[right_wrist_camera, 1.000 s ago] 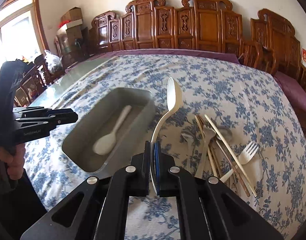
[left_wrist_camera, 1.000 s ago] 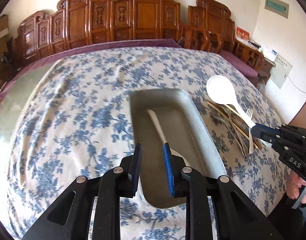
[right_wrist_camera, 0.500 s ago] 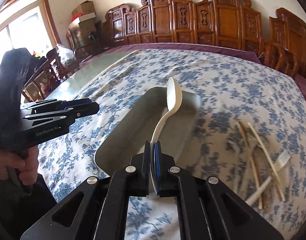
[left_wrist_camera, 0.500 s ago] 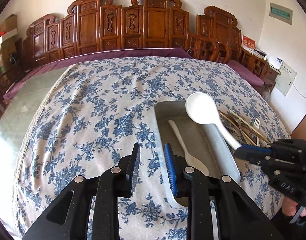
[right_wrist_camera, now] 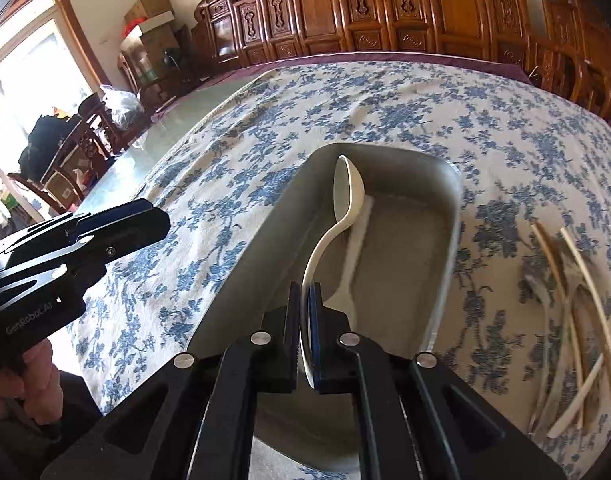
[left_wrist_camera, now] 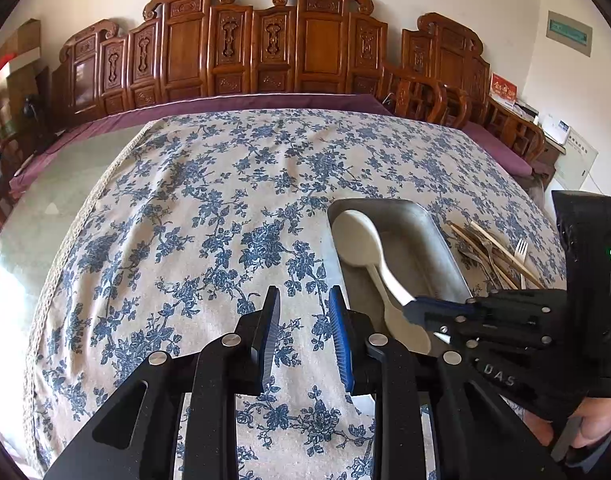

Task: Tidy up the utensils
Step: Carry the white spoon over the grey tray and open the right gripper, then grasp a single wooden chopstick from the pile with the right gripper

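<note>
Table, floral tablecloth (left_wrist_camera: pixel 209 216): work surface, carrying every item listed below.

Metal tray (right_wrist_camera: pixel 445 240): long grey bin at centre of the right wrist view, apparently the collection point for the utensils. One white spoon (right_wrist_camera: pixel 355 256) already lies flat along its floor.

Loose utensils (right_wrist_camera: pixel 573 320): chopsticks, forks and metal pieces heaped on the cloth at 3 o'clock of the tray, not yet sorted.

Left gripper (left_wrist_camera: pixel 303 334): hovers over bare cloth at 9 o'clock of the tray, jaws narrowly parted, holding nothing; probably kept aside to leave the tray free.

Right gripper (right_wrist_camera: pixel 304 332): above the tray's near end, jaws just beginning to open around a handle.

Large white spoon (right_wrist_camera: pixel 347 200): handle between those jaws, bowl tipped on edge toward 12 o'clock, low inside the tray beside the first spoon, positioned for release.
</note>
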Action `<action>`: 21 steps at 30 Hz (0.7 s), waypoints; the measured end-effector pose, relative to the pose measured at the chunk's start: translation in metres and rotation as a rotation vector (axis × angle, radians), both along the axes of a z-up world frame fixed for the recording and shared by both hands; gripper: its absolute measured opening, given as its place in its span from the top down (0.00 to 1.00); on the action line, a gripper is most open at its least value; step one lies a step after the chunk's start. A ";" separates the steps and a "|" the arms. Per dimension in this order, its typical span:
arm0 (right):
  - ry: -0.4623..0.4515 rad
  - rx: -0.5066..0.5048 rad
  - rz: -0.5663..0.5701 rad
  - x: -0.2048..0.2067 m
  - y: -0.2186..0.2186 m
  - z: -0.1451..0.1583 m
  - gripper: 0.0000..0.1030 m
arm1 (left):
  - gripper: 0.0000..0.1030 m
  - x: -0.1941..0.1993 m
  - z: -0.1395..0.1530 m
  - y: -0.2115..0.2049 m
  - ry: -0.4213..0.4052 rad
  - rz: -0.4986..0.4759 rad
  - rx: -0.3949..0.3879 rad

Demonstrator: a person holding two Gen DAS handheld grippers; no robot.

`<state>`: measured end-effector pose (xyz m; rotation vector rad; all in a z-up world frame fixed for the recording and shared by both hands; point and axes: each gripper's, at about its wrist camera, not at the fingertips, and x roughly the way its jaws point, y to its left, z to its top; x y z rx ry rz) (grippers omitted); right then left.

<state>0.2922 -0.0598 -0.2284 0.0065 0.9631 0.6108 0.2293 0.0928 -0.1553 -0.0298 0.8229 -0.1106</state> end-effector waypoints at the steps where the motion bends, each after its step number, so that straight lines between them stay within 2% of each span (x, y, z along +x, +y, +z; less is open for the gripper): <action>1: 0.001 0.003 0.004 -0.001 0.002 -0.001 0.91 | 0.77 0.000 0.000 0.000 -0.001 0.000 -0.001; 4: 0.001 0.004 0.015 -0.003 0.001 0.000 0.89 | 0.77 -0.001 0.000 0.000 0.000 -0.002 0.001; 8: -0.009 0.007 0.028 -0.007 -0.007 0.004 0.80 | 0.77 -0.003 0.005 -0.006 -0.012 -0.012 0.003; 13: -0.043 -0.005 0.025 -0.015 -0.025 0.015 0.79 | 0.76 -0.007 0.013 -0.021 -0.038 -0.035 -0.002; 21: -0.116 -0.061 -0.065 -0.036 -0.096 0.034 0.79 | 0.76 -0.012 0.016 -0.054 -0.046 -0.096 -0.003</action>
